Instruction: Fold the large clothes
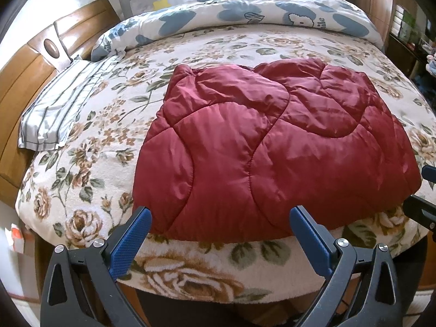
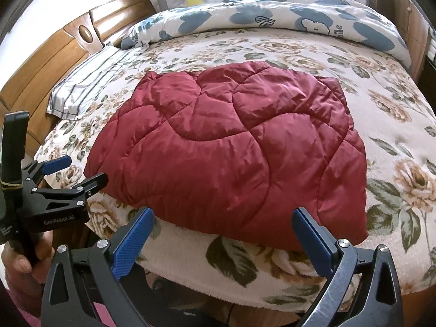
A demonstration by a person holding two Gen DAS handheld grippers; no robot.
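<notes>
Red quilted padded garment [image 1: 275,147] laid flat across the near half of the floral bedspread [image 1: 114,114], near hem just short of the mattress edge, presumably so both corners can be reached from the bedside. Looks already doubled over, judging by the thick rounded near edge (sleeves and collar not made out). Left gripper [image 1: 219,215] hovering just off the near-left part of the hem, blue pads spread wide, gripping nothing. Right gripper [image 2: 222,216] poised likewise at the near-right stretch, jaws wide apart and empty. Both held level with the hem and apart from each other, probably to take two corners at once for a further fold, or just backed off after one. Striped pillow [image 1: 57,106] and rolled blue-patterned duvet [image 1: 245,11] pushed toward the headboard side and far edge, well clear of the working area.
</notes>
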